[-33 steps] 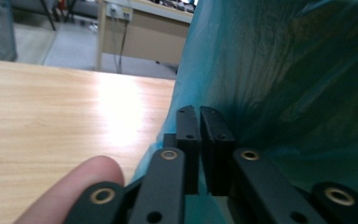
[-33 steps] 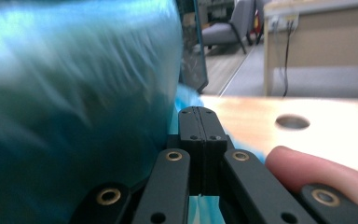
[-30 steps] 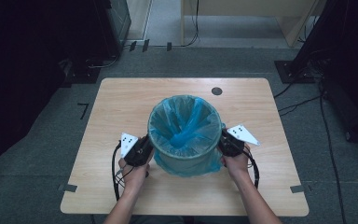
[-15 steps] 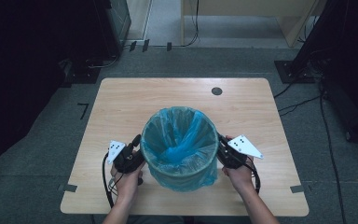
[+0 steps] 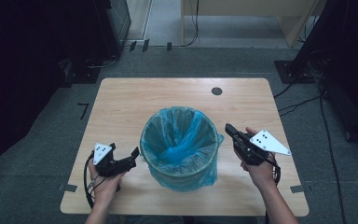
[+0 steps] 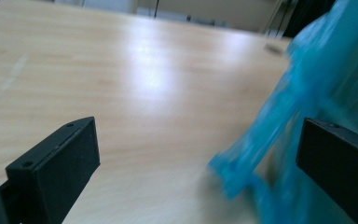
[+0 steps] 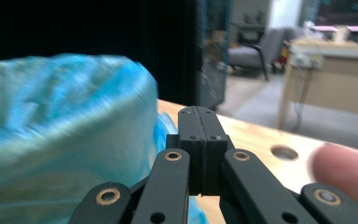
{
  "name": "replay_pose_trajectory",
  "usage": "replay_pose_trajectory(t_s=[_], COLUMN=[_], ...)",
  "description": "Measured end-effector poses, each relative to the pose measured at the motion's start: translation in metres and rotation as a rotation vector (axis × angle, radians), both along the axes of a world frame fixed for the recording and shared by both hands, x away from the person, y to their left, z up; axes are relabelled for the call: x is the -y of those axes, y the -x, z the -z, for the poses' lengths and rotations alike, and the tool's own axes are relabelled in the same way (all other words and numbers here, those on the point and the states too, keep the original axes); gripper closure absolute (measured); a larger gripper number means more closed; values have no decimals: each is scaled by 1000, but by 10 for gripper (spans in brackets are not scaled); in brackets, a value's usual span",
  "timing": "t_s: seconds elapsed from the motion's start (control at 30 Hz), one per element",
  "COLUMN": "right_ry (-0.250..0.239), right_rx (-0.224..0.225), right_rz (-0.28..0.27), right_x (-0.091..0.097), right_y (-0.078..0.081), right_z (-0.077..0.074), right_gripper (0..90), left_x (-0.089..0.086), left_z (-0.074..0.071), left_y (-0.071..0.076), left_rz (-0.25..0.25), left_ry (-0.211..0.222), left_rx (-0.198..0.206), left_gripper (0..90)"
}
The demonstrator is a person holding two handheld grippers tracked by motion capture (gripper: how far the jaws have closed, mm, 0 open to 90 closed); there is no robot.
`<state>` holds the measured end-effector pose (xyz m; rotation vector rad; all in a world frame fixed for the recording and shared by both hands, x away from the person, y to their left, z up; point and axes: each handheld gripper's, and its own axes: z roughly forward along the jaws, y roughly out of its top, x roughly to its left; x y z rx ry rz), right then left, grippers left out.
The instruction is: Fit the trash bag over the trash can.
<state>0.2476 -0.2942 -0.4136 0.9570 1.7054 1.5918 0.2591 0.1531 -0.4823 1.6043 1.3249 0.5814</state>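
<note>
A round bin (image 5: 179,161) lined with a blue plastic bag (image 5: 186,135) stands on the wooden table (image 5: 130,102), near its front middle. To the left of the bin is my left gripper (image 5: 133,157), open, jaws pointing at the bin's side. Its jaws have just been opening. In the left gripper view the left gripper (image 6: 198,154) stands wide, with a blurred fold of the blue bag (image 6: 261,144) in the gap, not pressed. My right gripper (image 5: 228,128) is shut and empty, just right of the bin. The right gripper (image 7: 199,122) has the bag's rim (image 7: 60,107) at its left.
A round hole (image 5: 216,91) marks the table's far right part. Cables (image 5: 303,100) and dark equipment stands (image 5: 303,70) ring the table on the floor. A fingertip (image 7: 345,172) of the person shows at the right in the right gripper view.
The bin has come toward the table's front. The left gripper has opened, let go of the bin's side and drawn off to the left. The right gripper has pulled away to the right.
</note>
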Motion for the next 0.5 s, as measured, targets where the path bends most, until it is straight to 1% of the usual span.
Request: replay_pose_trajectory(t_s=[0.03,0.07,0.13,0.17,0.2,0.23,0.27,0.33,0.37,0.4,0.43,0.47,0.5], right_ry=[8,25,58,69,80,86,99,107,107,116,127,134,144], right_rx=[11,25,59,69,77,82,92,97,101,113,124,130,145], right_rz=[-30,-49,-68,-84,-95,-102,-107,-114,-124,-146,-157,-165,-180], right_x=[1,2,2,1,0,0,-1,-2,-3,-3,-4,-4,-5], right_y=[0,1,2,3,4,4,4,5,5,5,5,5,5], right_z=[-4,-8,-13,-16,-20,-22,-25,-29,-31,-34,-36,-38,-41], right_gripper=[900,900,900,900,900,900,900,900,900,900,900,900,900], left_x=[-3,-5,-11,-14,-16,-19,-21,-26,-30,-32,-34,-37,-40], left_z=[2,3,5,7,8,9,11,14,18,21,23,25,27], left_y=[1,2,4,5,5,5,5,6,6,6,6,6,6], left_rz=[-4,-3,-3,-5,-6,-16,-25,-41,-60,-72,-73,-77,-68], left_ry=[-24,-40,-81,-99,-108,-131,-140,-155,-179,-203,-219,-226,-225], left_rx=[-22,-34,-59,-68,-75,-92,-107,-126,-133,-143,-151,-164,-171], left_gripper=[0,0,0,0,0,0,0,0,0,0,0,0,0])
